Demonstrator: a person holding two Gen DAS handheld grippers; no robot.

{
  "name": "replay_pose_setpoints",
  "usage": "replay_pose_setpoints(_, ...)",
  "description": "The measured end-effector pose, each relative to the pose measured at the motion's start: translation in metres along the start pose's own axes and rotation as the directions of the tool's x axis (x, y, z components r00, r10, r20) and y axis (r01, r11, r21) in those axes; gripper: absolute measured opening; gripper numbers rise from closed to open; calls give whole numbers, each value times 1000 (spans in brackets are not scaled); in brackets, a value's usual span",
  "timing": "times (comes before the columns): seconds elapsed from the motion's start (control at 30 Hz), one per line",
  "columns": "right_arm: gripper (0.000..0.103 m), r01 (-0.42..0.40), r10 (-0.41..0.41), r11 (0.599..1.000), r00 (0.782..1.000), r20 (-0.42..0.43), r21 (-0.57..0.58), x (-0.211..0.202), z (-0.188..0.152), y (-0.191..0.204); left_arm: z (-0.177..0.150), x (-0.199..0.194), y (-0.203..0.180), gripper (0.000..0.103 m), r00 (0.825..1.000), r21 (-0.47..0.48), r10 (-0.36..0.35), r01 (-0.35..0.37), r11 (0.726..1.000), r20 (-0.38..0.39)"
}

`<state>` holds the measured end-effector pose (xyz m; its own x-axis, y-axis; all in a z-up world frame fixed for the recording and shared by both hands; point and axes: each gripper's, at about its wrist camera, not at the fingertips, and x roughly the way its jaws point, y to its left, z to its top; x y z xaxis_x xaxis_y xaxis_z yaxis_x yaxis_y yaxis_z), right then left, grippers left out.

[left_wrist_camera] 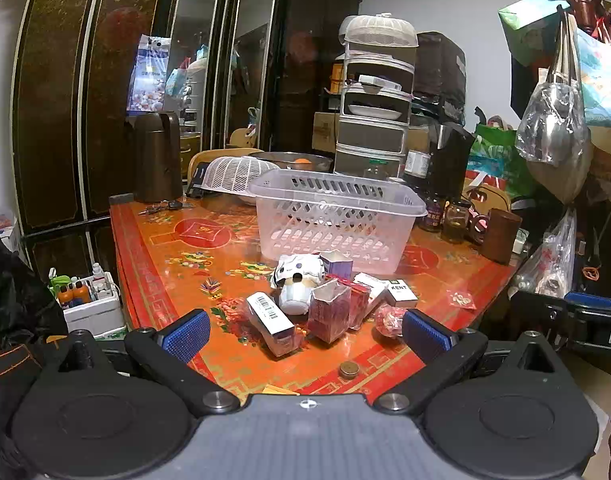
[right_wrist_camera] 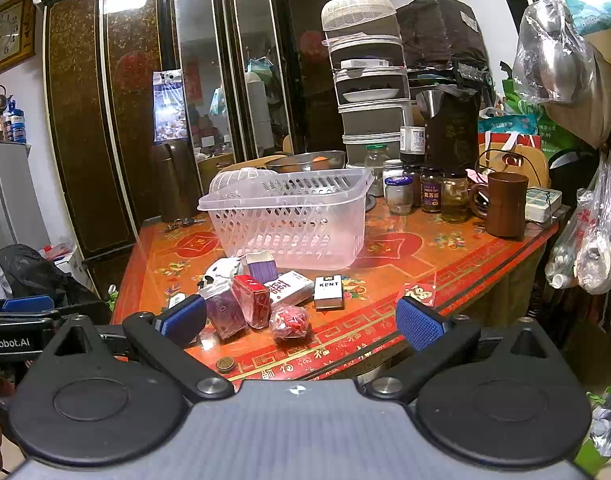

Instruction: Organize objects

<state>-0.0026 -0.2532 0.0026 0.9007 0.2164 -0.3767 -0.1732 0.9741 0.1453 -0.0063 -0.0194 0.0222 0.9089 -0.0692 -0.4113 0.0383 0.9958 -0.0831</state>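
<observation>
Both tongs, left gripper (left_wrist_camera: pixel 305 334) and right gripper (right_wrist_camera: pixel 301 322), gape wide and empty, short of the pile of small boxes (left_wrist_camera: pixel 329 304) (nothing pinched yet). The pile lies just ahead on the table (right_wrist_camera: pixel 445 256); the empty basket (right_wrist_camera: pixel 289 216) stands beyond it, unobstructed.

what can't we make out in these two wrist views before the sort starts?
- Basket floor: both views, hazy through the lattice walls; contents cannot be confirmed.
- Plush toy: right wrist view, mostly hidden behind the purple box.
- Barcode box: right wrist view, hidden behind a jaw; print too small in the left view.
- Table near edge: both views, covered by the gripper bodies.
</observation>
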Motion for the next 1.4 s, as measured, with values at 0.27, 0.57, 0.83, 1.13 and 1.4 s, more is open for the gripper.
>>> replay_pose_setpoints(0.27,103,-12,12,1000,1000,-5,1,0,-1,-2,-1,1,0,103,1000,1,0,0,1000,-6)
replay_pose_setpoints(0.57,103,-14,14,1000,1000,-6,3,0,-1,-2,-3,2,0,103,1000,3,-1,1,1000,-7)
replay_pose_setpoints(0.83,103,-17,17,1000,1000,-11,2,1,-1,-3,-4,2,-2,103,1000,5,-5,5,1000,-10)
replay_pose_setpoints(1.13,103,-18,18,1000,1000,-12,2,1,-1,-4,-5,3,-3,103,1000,4,-7,7,1000,-12)
replay_pose_setpoints(1.4,103,-23,23,1000,999,-21,3,3,-2,-3,-5,3,-3,103,1000,4,-6,6,1000,-13)
